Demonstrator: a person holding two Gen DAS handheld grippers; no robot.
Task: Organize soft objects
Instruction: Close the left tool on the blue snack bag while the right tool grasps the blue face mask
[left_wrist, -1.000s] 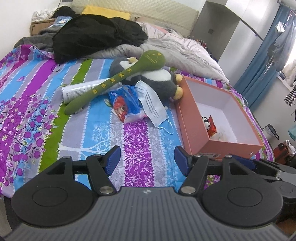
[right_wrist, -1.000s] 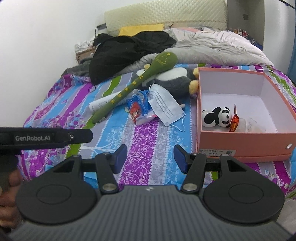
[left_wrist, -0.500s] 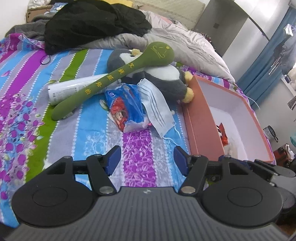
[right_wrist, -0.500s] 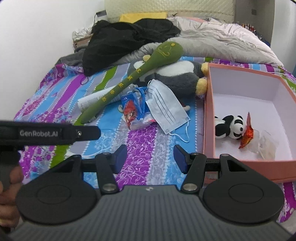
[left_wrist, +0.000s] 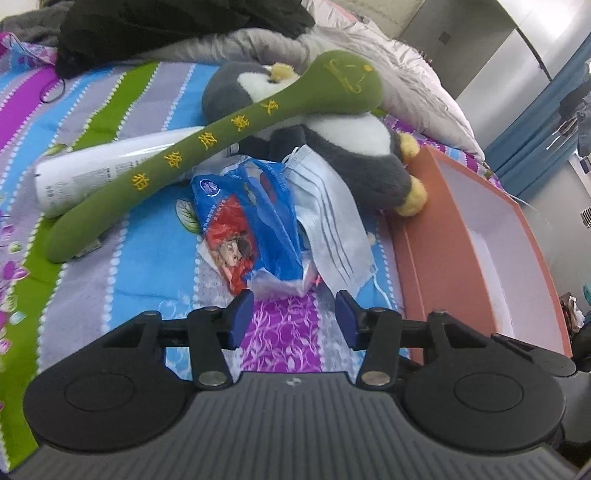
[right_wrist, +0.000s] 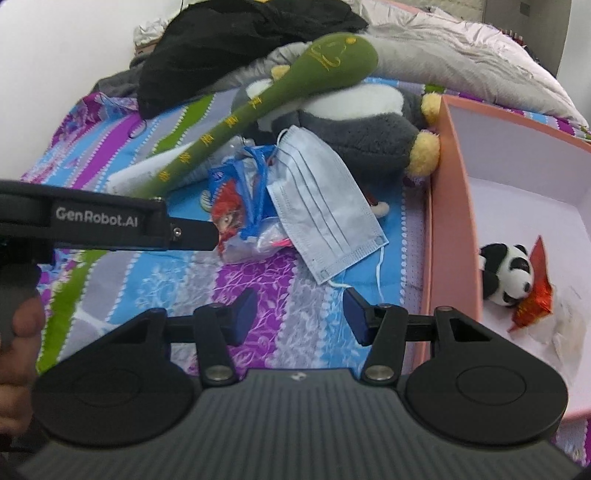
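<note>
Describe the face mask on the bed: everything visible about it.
The face mask is a pale blue pleated disposable one, apparently nonwoven fabric, with thin white ear loops trailing off its near corner. It lies flat and slanted on the striped bedspread, its far end against the grey plush penguin, one edge overlapping the blue snack bag. Neither gripper touches it.

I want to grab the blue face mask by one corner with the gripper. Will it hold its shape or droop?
Likely droop: the face mask is thin pleated fabric, draped over the blue snack bag. It looks very light. Its loose ear loop trails on the bedspread and may dangle or snag.
</note>
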